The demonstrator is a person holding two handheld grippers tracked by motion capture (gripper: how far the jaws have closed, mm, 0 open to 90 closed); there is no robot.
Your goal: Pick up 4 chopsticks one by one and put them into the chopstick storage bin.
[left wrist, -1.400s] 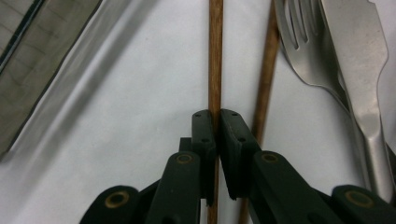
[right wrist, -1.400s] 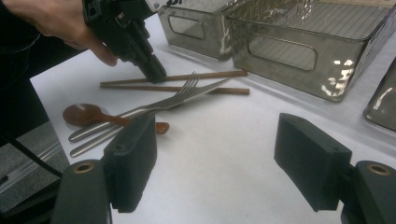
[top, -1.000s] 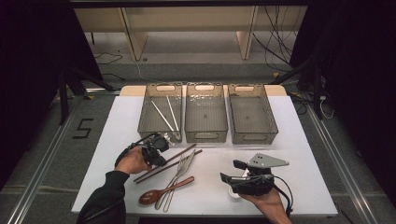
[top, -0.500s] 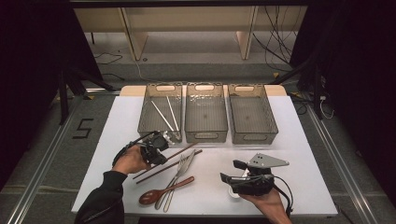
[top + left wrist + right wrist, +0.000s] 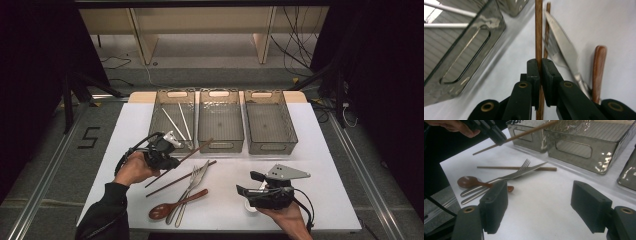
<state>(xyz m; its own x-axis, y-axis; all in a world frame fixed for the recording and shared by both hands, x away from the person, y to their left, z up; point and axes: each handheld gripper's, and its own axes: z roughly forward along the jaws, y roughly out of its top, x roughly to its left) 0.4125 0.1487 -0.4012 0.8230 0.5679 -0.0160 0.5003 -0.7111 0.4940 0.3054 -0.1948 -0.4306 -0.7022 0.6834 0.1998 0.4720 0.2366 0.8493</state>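
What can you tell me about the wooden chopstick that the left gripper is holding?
The held chopstick is a thin, straight, round stick of dark brown wood. The left gripper is shut on it, the black pads clamping it near its lower end, so most of its length sticks out past them. It hangs tilted above the white table, touching nothing else, its far tip rising toward the near walls of the left bin and the middle bin. Its twin, the second chopstick, lies flat on the table.
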